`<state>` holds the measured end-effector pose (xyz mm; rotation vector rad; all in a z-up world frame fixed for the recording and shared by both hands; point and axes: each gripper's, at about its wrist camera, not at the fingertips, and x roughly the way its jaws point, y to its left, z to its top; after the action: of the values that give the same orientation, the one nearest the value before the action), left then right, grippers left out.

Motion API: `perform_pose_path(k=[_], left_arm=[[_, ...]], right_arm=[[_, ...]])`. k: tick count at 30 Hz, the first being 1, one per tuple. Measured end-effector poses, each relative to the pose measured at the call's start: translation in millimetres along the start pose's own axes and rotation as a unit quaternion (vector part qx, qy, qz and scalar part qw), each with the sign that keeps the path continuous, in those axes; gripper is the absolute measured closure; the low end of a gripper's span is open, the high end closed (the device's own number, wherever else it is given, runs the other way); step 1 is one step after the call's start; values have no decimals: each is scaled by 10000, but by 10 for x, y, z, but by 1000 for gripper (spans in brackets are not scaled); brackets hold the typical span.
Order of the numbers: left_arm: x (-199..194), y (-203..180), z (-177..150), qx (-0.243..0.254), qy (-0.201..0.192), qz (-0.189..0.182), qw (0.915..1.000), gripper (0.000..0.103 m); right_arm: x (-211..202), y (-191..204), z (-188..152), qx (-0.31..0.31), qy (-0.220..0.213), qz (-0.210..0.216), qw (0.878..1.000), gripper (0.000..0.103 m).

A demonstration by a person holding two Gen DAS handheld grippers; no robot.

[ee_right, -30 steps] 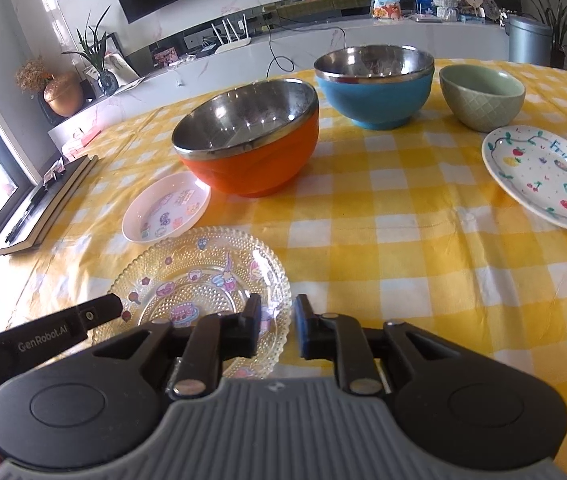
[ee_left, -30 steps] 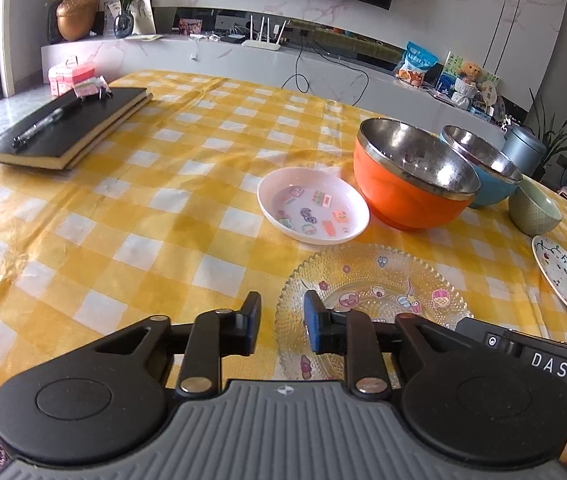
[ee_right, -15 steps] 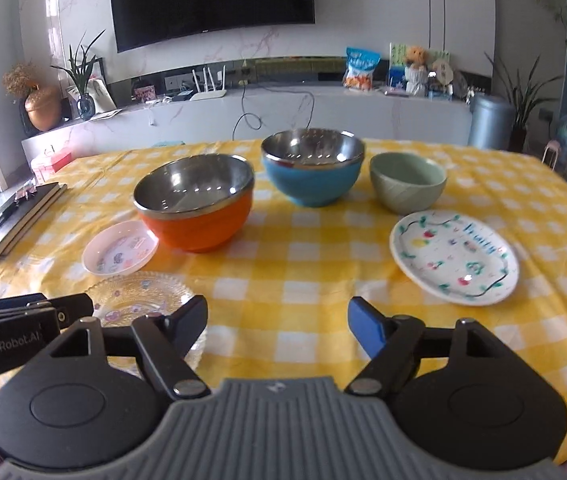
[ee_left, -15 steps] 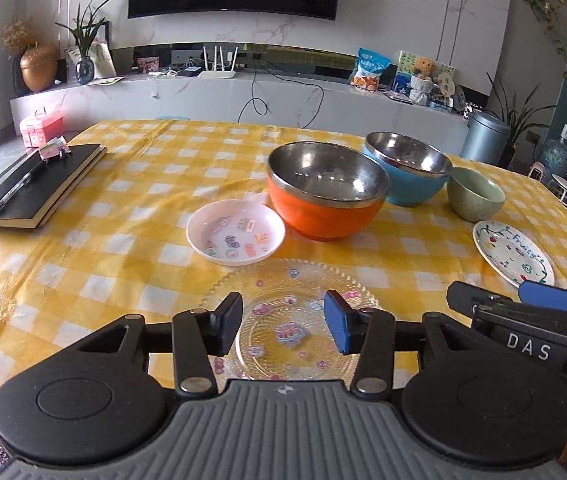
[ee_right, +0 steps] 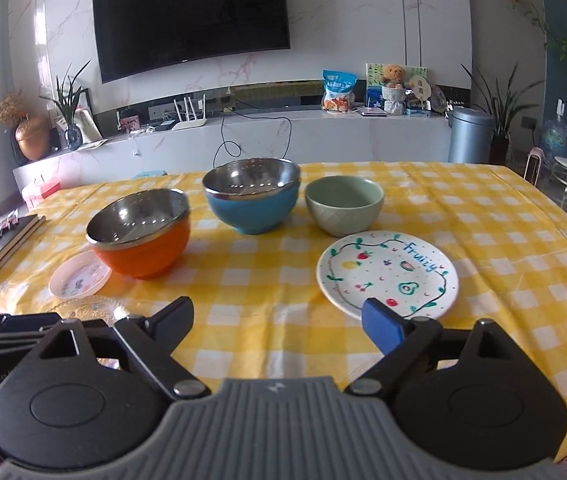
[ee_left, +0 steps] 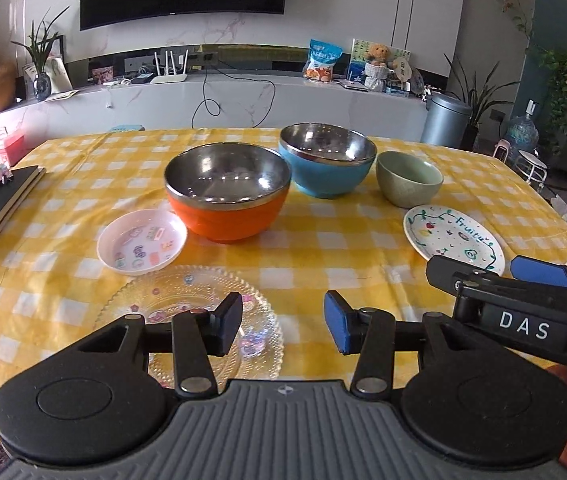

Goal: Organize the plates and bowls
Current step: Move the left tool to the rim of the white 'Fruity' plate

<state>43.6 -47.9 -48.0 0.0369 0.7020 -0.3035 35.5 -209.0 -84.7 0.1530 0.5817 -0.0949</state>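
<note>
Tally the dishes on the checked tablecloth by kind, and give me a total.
Bowls: 3: orange bowl, blue bowl, green bowl.
Plates: 3: pink plate, clear glass plate, white Fruity plate.
Total: 6 dishes.

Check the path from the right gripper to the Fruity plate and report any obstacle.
Nothing visible blocks it. The right gripper, jaws opening and empty, has only bare tablecloth before the Fruity plate. The green bowl stands behind the plate, apart.
</note>
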Motion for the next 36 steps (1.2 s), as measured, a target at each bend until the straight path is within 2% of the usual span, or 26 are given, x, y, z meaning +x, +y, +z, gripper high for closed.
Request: perform_pose_path(k=[4,8,13,15,18,19,21,23,29,36], left_arm=[[116,-192,96,23,-48,-188,9998,49],[273,-373,180,13,-65,-411,9991,49],[504,-570,244,-52,-36,-650,9979,49],[614,-638,273,-91,-11,-690,9976,49],[763,-710,342,-146,37,-790,9968,49],[812,-746,361,-179,28,-848,9962,50],[907,-801,405,-178,-2,-892,9959,57],[1010,-855,440,-121,-29,-930,9956,62],[1327,-964,456,-71,77,-918,9957,68],[1470,-928,419,-107,154,-979,9950,71]], right_arm=[[66,-206,22,175,-46,-115,9998,14],[200,-421,42,302,14,-208,9993,21],[395,-675,73,433,22,-515,9977,36],[483,-799,90,530,46,-609,9967,48],[634,-982,118,680,86,-725,9950,55],[679,-1052,122,735,92,-755,9944,57],[764,-1161,113,842,138,-768,9934,67],[839,-1262,90,967,210,-759,9922,73],[984,-1462,50,1305,290,-632,9890,76],[1083,-1600,12,1650,293,-427,9849,84]])
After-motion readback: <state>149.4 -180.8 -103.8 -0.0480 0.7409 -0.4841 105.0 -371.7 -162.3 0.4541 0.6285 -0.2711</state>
